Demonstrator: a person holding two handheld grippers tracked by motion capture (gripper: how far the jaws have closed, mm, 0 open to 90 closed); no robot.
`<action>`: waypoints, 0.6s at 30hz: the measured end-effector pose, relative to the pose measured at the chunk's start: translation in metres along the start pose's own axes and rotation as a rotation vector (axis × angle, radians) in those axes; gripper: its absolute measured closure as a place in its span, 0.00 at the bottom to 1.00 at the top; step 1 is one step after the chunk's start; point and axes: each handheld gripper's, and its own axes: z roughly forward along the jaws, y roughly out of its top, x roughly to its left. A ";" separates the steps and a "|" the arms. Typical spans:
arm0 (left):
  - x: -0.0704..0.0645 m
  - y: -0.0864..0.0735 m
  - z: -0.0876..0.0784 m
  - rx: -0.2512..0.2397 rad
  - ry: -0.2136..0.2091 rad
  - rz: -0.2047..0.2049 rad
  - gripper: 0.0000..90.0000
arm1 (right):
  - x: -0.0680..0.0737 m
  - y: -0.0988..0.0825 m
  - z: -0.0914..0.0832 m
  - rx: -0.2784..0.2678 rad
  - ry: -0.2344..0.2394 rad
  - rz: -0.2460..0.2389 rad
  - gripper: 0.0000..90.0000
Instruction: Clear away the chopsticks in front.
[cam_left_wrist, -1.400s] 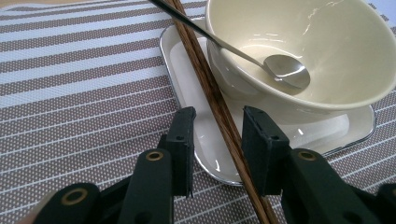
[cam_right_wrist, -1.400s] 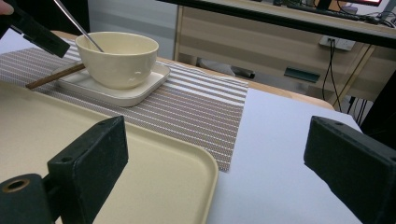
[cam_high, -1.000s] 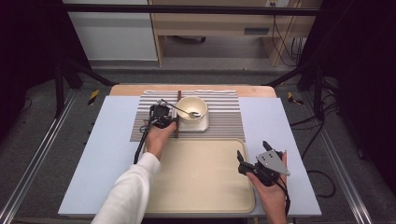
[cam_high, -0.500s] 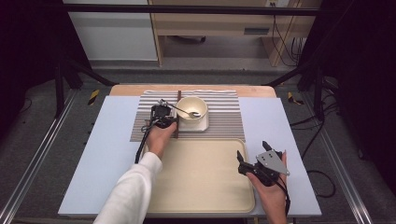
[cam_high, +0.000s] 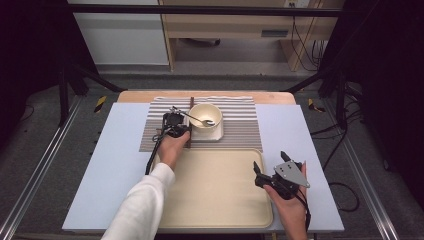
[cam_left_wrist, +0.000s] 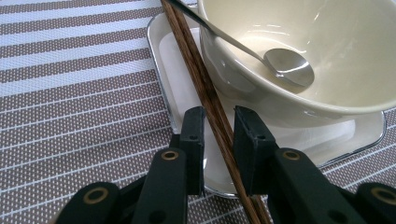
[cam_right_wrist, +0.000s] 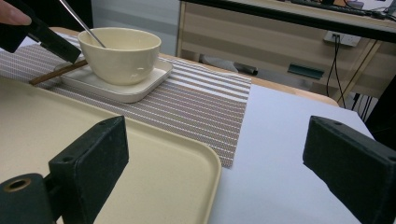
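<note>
Two brown chopsticks (cam_left_wrist: 187, 42) lie side by side across the left rim of a small square white plate (cam_left_wrist: 173, 60). A cream bowl (cam_left_wrist: 327, 56) stands on that plate, with a metal spoon (cam_left_wrist: 289, 67) resting inside it. My left gripper (cam_left_wrist: 219, 121) has just been closing on the chopsticks, and both pads now touch them as they lie on the plate. From above, the left gripper (cam_high: 175, 125) sits just left of the bowl (cam_high: 205, 117). My right gripper (cam_high: 270, 160) is open and holds nothing, hovering over the right edge of the beige tray (cam_high: 215, 200).
The plate (cam_high: 216, 134) rests on a brown-and-white striped placemat (cam_high: 240, 125) at the back of a pale blue table cover (cam_high: 115, 165). The tray lies in front of the placemat. A wooden desk with cables (cam_right_wrist: 336, 51) stands beyond the table.
</note>
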 end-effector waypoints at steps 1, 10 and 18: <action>0.000 0.000 0.000 0.001 0.003 0.001 0.82 | 0.000 0.000 0.000 -0.001 0.001 -0.002 0.08; 0.001 -0.001 0.003 0.003 0.002 -0.009 0.83 | 0.000 -0.001 0.001 0.005 0.003 -0.005 0.08; 0.002 -0.001 0.005 0.007 0.001 -0.017 0.84 | 0.001 -0.001 0.001 0.010 0.006 -0.004 0.08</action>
